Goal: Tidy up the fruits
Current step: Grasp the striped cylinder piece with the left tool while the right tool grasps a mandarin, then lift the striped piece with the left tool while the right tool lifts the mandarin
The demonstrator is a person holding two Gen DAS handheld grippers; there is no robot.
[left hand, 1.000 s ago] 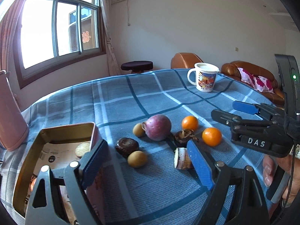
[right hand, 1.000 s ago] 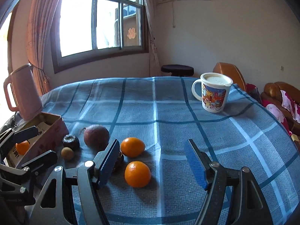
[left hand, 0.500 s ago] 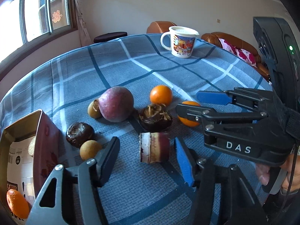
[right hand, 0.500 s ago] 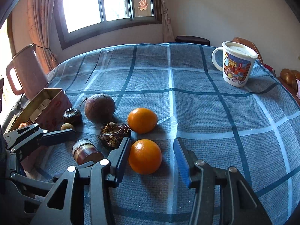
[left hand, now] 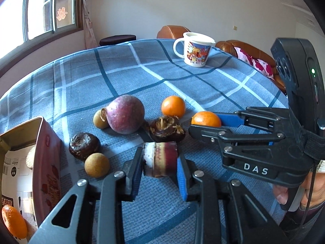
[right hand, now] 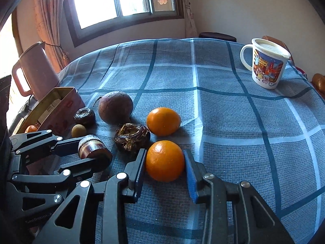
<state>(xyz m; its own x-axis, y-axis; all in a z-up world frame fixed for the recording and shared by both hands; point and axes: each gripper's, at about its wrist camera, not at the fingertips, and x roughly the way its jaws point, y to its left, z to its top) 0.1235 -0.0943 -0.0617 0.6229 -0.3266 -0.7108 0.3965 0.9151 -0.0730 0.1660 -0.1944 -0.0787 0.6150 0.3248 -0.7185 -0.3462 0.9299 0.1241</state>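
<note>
My left gripper is shut on a short purple sugarcane piece resting on the blue checked tablecloth; it also shows in the right wrist view. My right gripper is shut on an orange, which also shows in the left wrist view. A second orange, a purple passion fruit, two dark water chestnuts and two small tan longans lie close by. An open tin box at the left holds an orange.
A lidded cartoon mug stands at the far right of the table. A pink kettle stands behind the tin box at the left edge. Brown sofas and a dark stool lie beyond the table.
Both grippers have moved down and forward and closed: the left onto the sugarcane piece, the right onto the near orange. They were open before.
</note>
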